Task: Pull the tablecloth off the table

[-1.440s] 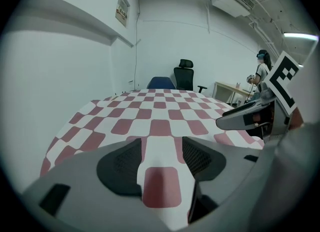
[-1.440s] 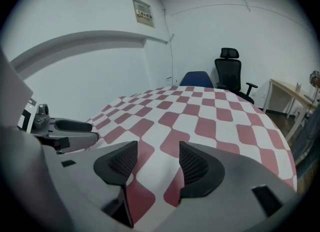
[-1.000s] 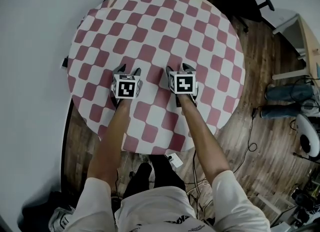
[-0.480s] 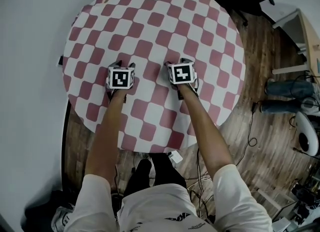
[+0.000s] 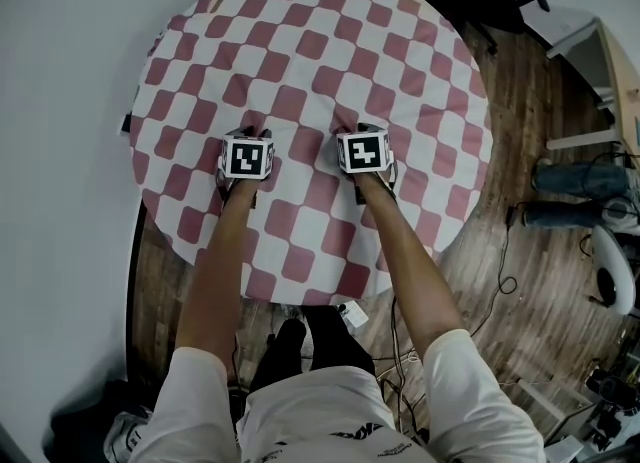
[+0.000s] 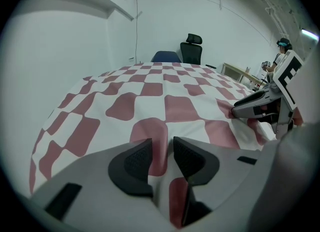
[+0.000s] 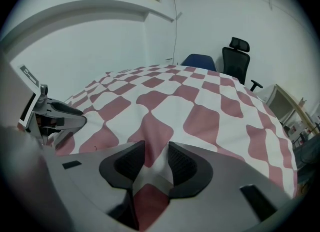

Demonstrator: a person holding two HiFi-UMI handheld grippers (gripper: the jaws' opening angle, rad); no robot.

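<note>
Tablecloth (image 5: 310,81) is covering the whole round table and hanging over its rim all the way round. On the left the rim is sitting just beside a white wall (image 5: 60,101), so it's looking pretty tight there. The right side and the near side are opening onto wooden floor (image 5: 520,241), though cables (image 5: 500,296) are trailing across it near the table. A black office chair (image 6: 192,50) is standing beyond the far edge.

The cloth itself is a red-and-white check. It's lying mostly flat but bunching up into two little ridges on the near half. Left gripper (image 6: 162,157) has just been closing, and its pads are pinching one ridge between them. The right gripper (image 7: 156,162) is doing the same with the other ridge, jaws only narrowly apart with fabric filling the gap.
</note>
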